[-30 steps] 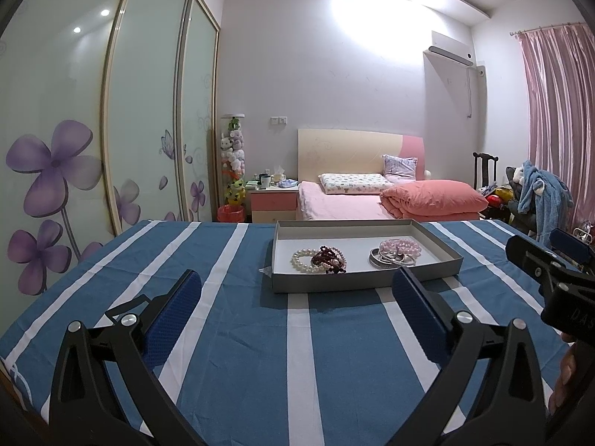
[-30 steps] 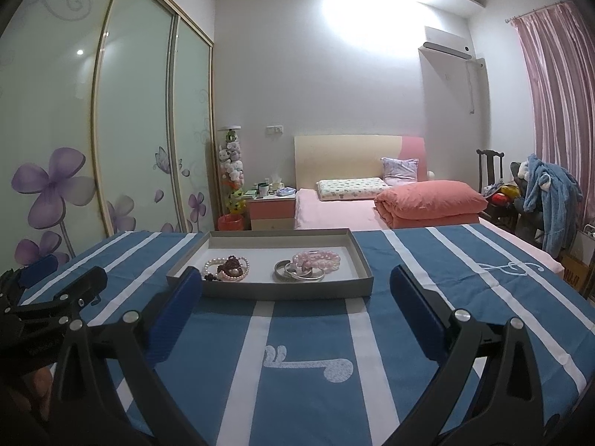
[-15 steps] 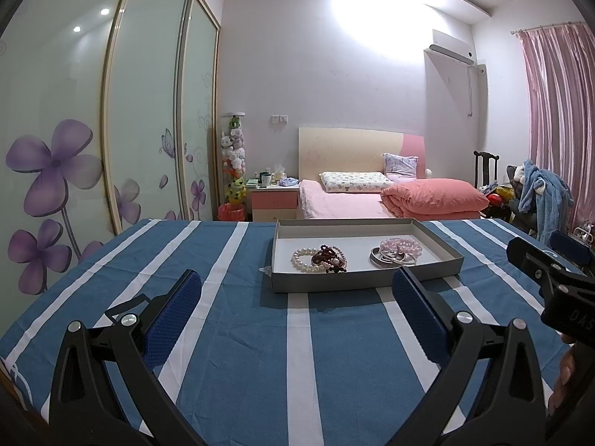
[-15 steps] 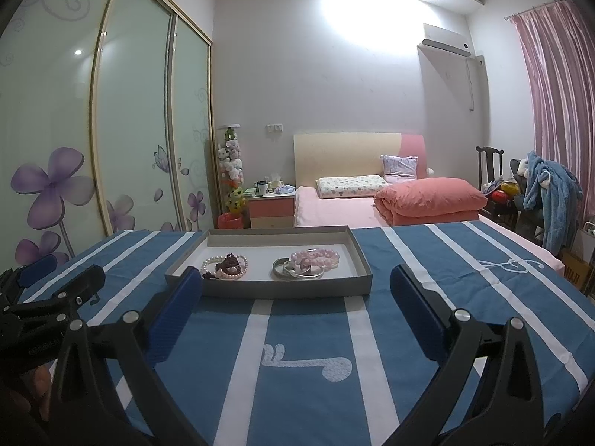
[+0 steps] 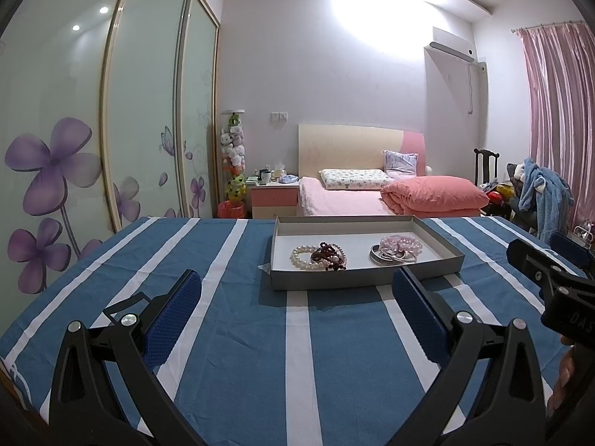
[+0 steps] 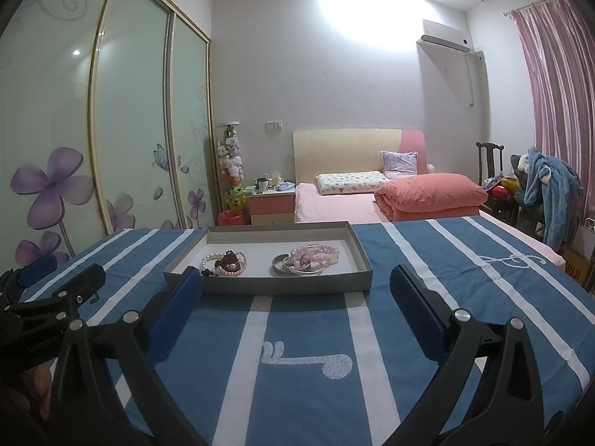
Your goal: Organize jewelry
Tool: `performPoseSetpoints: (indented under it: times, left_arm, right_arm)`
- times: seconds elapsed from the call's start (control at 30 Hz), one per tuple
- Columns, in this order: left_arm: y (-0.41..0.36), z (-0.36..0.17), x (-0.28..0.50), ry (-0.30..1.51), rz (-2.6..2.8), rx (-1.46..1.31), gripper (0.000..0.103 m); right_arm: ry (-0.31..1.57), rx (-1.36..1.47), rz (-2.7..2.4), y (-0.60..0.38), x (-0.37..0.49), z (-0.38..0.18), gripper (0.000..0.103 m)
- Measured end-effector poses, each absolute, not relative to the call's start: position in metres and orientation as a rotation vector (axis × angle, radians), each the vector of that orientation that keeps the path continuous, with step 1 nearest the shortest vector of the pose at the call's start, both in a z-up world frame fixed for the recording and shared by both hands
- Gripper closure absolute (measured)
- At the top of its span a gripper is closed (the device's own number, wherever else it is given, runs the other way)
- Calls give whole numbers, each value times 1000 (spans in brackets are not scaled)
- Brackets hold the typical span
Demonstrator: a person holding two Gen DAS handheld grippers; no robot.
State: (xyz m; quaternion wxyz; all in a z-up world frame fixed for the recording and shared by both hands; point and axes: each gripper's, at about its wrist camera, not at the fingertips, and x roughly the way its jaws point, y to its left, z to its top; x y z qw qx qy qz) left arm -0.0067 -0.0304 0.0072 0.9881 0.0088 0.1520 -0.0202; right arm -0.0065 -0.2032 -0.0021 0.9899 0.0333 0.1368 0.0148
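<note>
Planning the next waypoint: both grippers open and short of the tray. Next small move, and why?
Probably ease the right gripper forward toward the silver bangles by the pink bead bracelet: it is open and empty, and all the jewelry still sits heaped in the grey tray.

1. tablecloth [image 5: 230, 334]: woven cloth, matt, blue with white stripes.
2. tray [image 5: 366, 278]: looks like grey cardboard, matt, with a paler smooth floor.
3. pearl bracelet [image 5: 303, 258]: glossy white beads.
4. dark red bracelet [image 5: 325, 252]: shiny beads.
5. pink bracelet [image 6: 316, 254]: smooth, translucent-looking beads.
6. bangles [image 6: 293, 265]: polished silvery metal.
7. left gripper [image 5: 295, 293]: matt black plastic arms, bright metal screws, blue textured pads [image 5: 173, 312].
8. right gripper [image 6: 293, 291]: the same finish.
9. wardrobe doors [image 5: 145, 111]: frosted, glossy panels.
</note>
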Motion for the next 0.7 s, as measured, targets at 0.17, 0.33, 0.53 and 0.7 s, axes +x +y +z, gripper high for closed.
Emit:
performPoseSetpoints:
  times: [0.17, 0.33, 0.53, 0.7]
  left_arm:
    - [-32, 6, -7, 308, -41, 20, 2]
    - [-32, 5, -7, 315, -40, 16, 2]
    - [-31, 4, -7, 322, -36, 10, 2]
    - [-31, 5, -6, 322, -36, 12, 2]
  right_arm:
    - [276, 68, 30, -203, -6, -3, 4]
    - [279, 71, 30, -203, -5, -6, 4]
    - [280, 71, 30, -203, -5, -6, 4]
    - [283, 74, 29, -202, -7, -10, 4]
